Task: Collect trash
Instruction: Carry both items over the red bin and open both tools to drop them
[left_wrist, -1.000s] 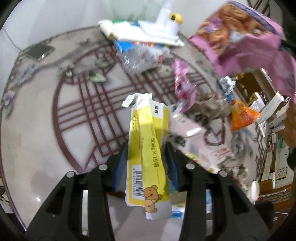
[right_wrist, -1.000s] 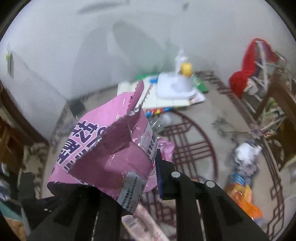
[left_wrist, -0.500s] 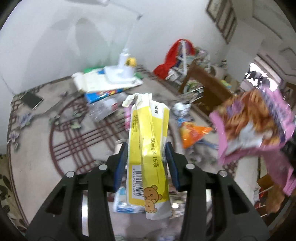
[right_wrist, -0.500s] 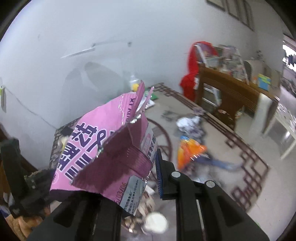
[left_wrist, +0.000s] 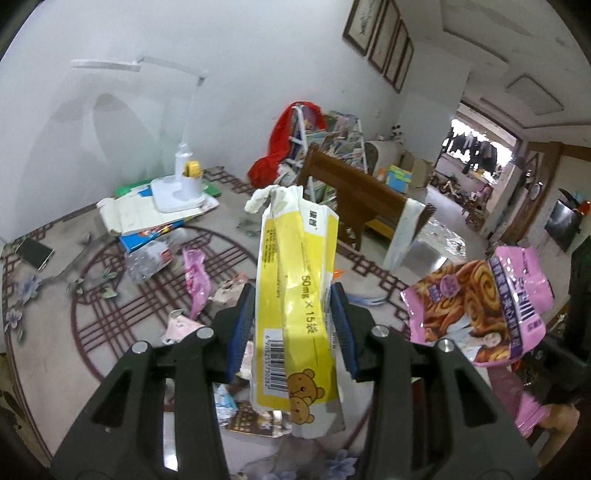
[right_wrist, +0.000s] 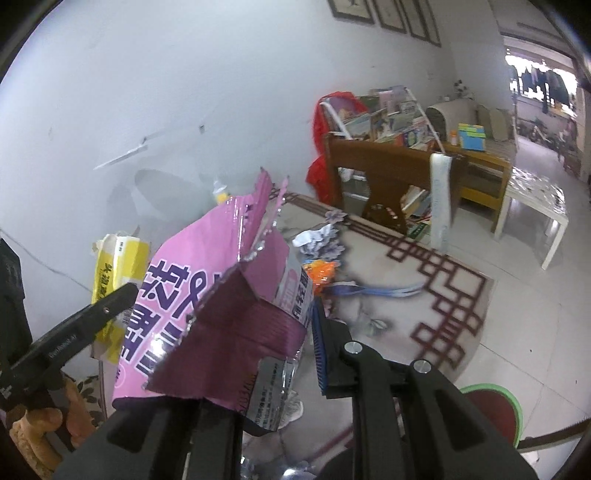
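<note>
Yellow and white, the torn medicine box (left_wrist: 295, 317) stands upright between the blue pads of the left hand-held gripper (left_wrist: 293, 325), which is pinched onto its two long sides. The box is lifted clear of the tabletop (left_wrist: 74, 314), its ragged open end pointing up and away. Off to the right in the same view hangs the pink snack bag (left_wrist: 480, 310), crumpled and torn open, and the right wrist view shows it wedged in the right hand-held gripper (right_wrist: 258, 343). The right blue pad presses the bag's edge; the left finger is hidden behind the foil, but the bag is plainly clamped.

Both pieces are in the air, so the step in hand reads as the carry: two items picked, neither yet dropped. More litter lies on the patterned tabletop below, including a second pink wrapper (left_wrist: 195, 273), a crushed clear bottle (left_wrist: 147, 258), an orange packet (right_wrist: 319, 271) and a crumpled white wad (right_wrist: 317, 240).

No bin shows for certain. A green-rimmed round thing (right_wrist: 495, 410) sits at the near right edge of the right wrist view and may be one, though I cannot tell. The next move calls for bringing both loads over whatever receptacle is used and spreading the fingers only once each piece hangs above its opening, since the light bag could drift.
</note>
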